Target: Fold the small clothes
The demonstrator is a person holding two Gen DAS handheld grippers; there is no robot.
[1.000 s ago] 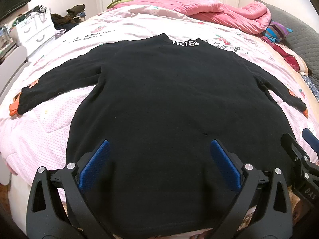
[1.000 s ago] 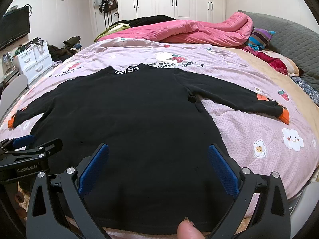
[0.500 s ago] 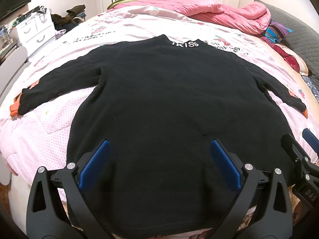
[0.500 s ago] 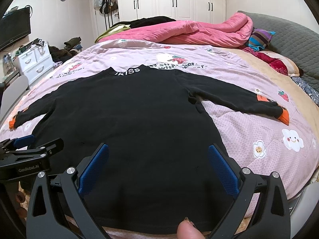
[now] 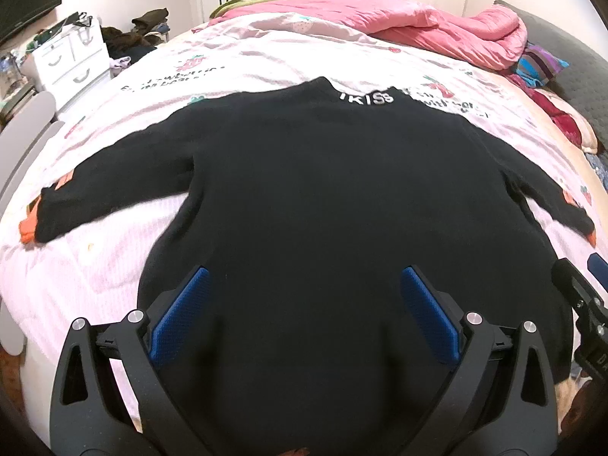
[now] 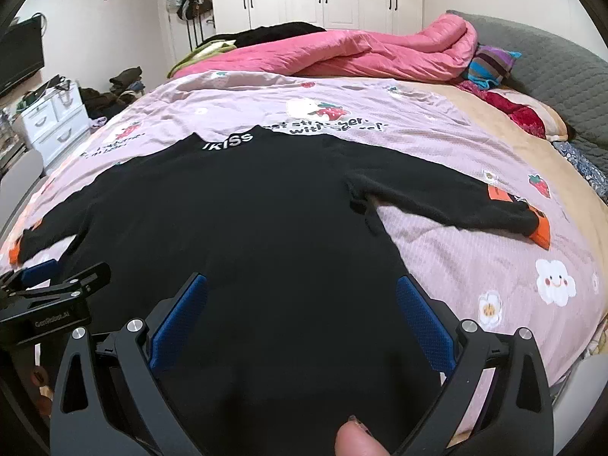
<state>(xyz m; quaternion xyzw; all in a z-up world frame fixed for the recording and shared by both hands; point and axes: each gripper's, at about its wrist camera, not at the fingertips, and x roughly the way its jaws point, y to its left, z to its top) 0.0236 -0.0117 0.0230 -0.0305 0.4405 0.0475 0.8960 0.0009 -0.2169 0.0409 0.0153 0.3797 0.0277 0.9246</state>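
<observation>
A black long-sleeved sweater (image 5: 323, 197) (image 6: 243, 228) lies flat on the bed, both sleeves spread out, with white letters on its collar at the far end and orange cuffs. My left gripper (image 5: 304, 296) hovers open over the hem, nothing between its blue pads. My right gripper (image 6: 302, 296) is also open above the hem on the right half of the sweater. Each gripper shows at the edge of the other's view. A fingertip (image 6: 357, 439) shows at the bottom of the right wrist view.
The bed has a pale pink printed cover (image 6: 475, 258). A rumpled pink duvet (image 5: 418, 22) and coloured pillows lie at the far end, with a grey headboard (image 6: 551, 60) to the right. White drawers (image 5: 68, 57) and piled clothes stand at the left.
Both grippers have moved slightly forward and up over the sweater's hem. The sweater lies as before and both grippers stay open.
</observation>
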